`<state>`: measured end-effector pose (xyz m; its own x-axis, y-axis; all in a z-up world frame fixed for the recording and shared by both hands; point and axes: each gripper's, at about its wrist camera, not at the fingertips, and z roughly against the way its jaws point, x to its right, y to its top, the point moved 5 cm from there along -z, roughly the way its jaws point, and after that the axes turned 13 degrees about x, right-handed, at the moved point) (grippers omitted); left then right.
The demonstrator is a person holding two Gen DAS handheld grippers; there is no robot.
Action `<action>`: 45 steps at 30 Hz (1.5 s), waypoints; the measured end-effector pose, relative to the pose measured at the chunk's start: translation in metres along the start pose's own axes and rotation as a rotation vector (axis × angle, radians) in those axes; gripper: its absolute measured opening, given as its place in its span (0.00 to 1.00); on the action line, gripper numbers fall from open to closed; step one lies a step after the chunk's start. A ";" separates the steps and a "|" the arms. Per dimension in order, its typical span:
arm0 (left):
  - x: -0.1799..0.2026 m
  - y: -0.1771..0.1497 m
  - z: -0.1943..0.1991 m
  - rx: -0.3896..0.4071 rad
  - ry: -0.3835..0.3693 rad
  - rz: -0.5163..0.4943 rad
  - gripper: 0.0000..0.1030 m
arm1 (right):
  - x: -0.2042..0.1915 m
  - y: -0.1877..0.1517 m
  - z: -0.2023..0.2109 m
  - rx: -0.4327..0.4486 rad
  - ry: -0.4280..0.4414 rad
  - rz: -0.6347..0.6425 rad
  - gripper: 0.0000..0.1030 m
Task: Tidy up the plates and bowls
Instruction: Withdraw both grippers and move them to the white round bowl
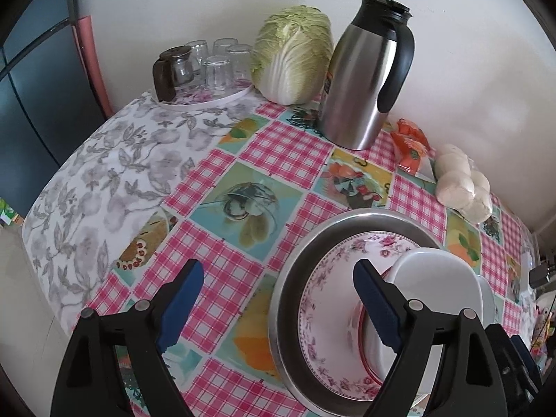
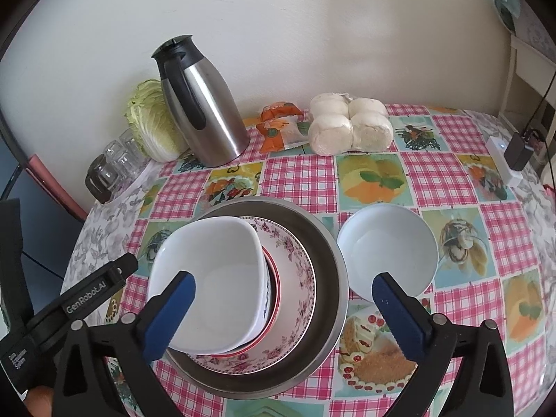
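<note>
Blue-padded right gripper (image 2: 283, 309) nearest the lens, jaws spread wide, nothing clamped; left pad low over the near rim of the square white bowl (image 2: 208, 285), whether touching cannot be told; left gripper (image 1: 278, 299) likewise released, empty, one pad in front of the stack, the other over bare tablecloth (image 1: 222, 160). Stack near the table's front edge: steel basin (image 2: 326, 260) at the bottom, floral plate (image 2: 299, 274) inside it, red-rimmed bowl (image 2: 269, 295) on that, square white bowl on top and sitting askew; round white bowl (image 2: 387, 250) alone just beside the basin, apart from it. Probably glazed ceramic or melamine: stiff, slick, chippable, light enough singly, heavier as a stack; best pinched across a rim wall, the round bowl at its near lip, then lowered gently into the square one, if it fits. Hard to read: lettering on the square bowl's side, cut off; the red-rimmed bowl mostly hidden beneath; stack's lower part blocked by the gripper in the left wrist view; fit between the square and round bowls uncertain.
</note>
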<state>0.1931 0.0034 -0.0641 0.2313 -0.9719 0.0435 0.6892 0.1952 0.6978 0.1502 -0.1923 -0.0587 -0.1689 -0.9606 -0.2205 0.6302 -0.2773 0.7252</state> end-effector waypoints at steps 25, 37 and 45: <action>0.068 0.027 0.071 0.282 -0.207 -0.075 0.86 | 0.115 0.038 0.052 0.144 -0.038 -0.237 1.00; 0.161 -0.002 0.081 0.184 -0.358 -0.243 0.86 | 0.193 0.032 0.064 0.133 -0.171 -0.312 1.00; 0.202 -0.019 0.062 0.108 -0.361 -0.339 0.86 | 0.214 0.019 0.032 0.026 -0.195 -0.308 1.00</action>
<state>0.1846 -0.2048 -0.0242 -0.2590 -0.9653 0.0326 0.6047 -0.1357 0.7848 0.1016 -0.4034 -0.0707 -0.4902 -0.8166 -0.3046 0.5084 -0.5518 0.6611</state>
